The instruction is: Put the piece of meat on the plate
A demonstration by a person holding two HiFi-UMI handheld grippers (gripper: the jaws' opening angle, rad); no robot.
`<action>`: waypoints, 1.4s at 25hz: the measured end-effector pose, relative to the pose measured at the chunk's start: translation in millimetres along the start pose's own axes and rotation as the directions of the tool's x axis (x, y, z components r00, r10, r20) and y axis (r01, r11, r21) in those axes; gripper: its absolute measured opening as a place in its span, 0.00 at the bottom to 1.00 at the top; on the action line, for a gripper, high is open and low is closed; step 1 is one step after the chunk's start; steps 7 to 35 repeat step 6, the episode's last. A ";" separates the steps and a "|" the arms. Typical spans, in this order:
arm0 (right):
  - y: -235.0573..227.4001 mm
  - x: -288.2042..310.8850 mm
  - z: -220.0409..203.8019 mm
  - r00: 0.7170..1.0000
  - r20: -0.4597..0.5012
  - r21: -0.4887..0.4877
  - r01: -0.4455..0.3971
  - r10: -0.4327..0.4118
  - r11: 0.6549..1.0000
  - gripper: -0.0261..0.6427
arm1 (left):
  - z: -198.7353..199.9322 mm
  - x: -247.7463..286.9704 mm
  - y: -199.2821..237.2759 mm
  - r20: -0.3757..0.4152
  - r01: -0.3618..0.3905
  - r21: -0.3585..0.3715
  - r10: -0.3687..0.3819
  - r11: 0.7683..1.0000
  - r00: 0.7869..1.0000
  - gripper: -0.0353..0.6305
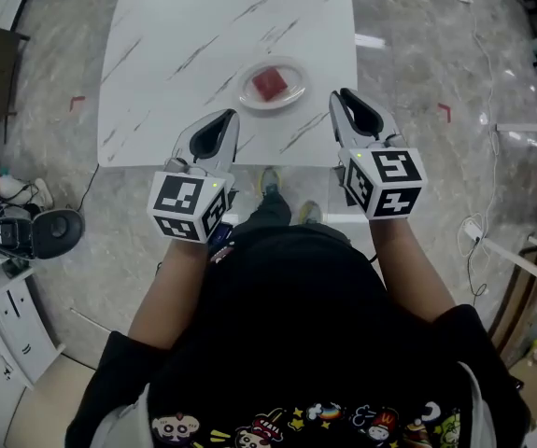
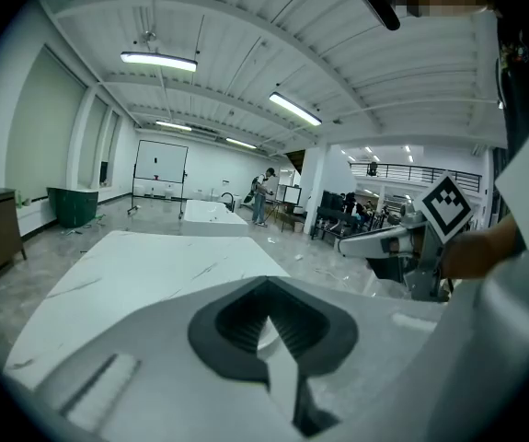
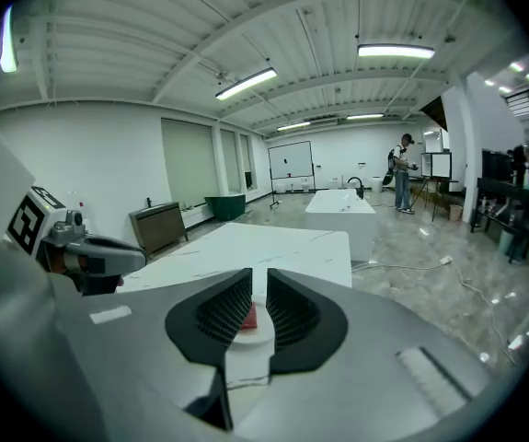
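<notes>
The red piece of meat (image 1: 270, 83) is seen lying on the white plate (image 1: 249, 97), by the marble surface's (image 1: 203, 26) near edge. The left gripper's (image 1: 226, 119) jaws are closed and empty. The right gripper's (image 1: 345, 101) jaws are held narrowly apart, also empty.

Left claw (image 1: 230, 116) shut, empty; right claw (image 1: 341, 95) slightly apart, empty.
</notes>
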State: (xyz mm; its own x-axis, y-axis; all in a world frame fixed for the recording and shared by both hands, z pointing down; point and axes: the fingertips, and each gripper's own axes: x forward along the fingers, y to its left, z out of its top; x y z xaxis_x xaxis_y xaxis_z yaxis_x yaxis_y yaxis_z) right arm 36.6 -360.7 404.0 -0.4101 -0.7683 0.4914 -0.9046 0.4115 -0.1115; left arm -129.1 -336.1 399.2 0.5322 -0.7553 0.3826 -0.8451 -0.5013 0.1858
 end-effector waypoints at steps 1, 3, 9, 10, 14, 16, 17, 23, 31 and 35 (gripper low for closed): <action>-1.1 -4.3 1.1 1.000 0.007 0.003 0.007 -0.007 1.000 0.14 | 0.7 -0.7 -0.3 -0.002 0.000 0.004 0.000 1.000 1.000 0.05; -3.1 -11.4 2.7 1.000 0.017 0.009 0.017 -0.017 1.000 0.12 | 3.5 -1.8 -1.4 -0.004 -0.003 0.008 0.003 1.000 1.000 0.05; -5.9 -20.7 4.5 0.999 0.029 0.017 0.031 -0.031 0.999 0.11 | 4.3 -2.5 -4.4 -0.001 0.005 0.021 -0.005 1.000 1.000 0.05; -5.9 -20.7 4.5 0.999 0.029 0.017 0.031 -0.031 0.999 0.11 | 4.3 -2.5 -4.4 -0.001 0.005 0.021 -0.005 1.000 1.000 0.05; -5.9 -20.7 4.5 0.999 0.029 0.017 0.031 -0.031 0.999 0.11 | 4.3 -2.5 -4.4 -0.001 0.005 0.021 -0.005 1.000 1.000 0.05; -5.9 -20.7 4.5 0.999 0.029 0.017 0.031 -0.031 0.999 0.11 | 4.3 -2.5 -4.4 -0.001 0.005 0.021 -0.005 1.000 1.000 0.05; -5.9 -20.7 4.5 0.999 0.029 0.017 0.031 -0.031 0.999 0.11 | 4.3 -2.5 -4.4 -0.001 0.005 0.021 -0.005 1.000 1.000 0.05; -5.9 -20.7 4.5 0.999 0.029 0.017 0.031 -0.031 0.999 0.11 | 4.3 -2.5 -4.4 -0.001 0.005 0.021 -0.005 1.000 1.000 0.05; -5.9 -20.7 4.5 0.999 0.029 0.017 0.031 -0.031 0.999 0.11 | 4.3 -2.5 -4.4 -0.001 0.005 0.021 -0.005 1.000 1.000 0.05; -5.9 -20.7 4.5 0.999 0.029 0.017 0.031 -0.031 0.999 0.11 | 4.3 -2.5 -4.4 -0.001 0.005 0.021 -0.005 1.000 1.000 0.05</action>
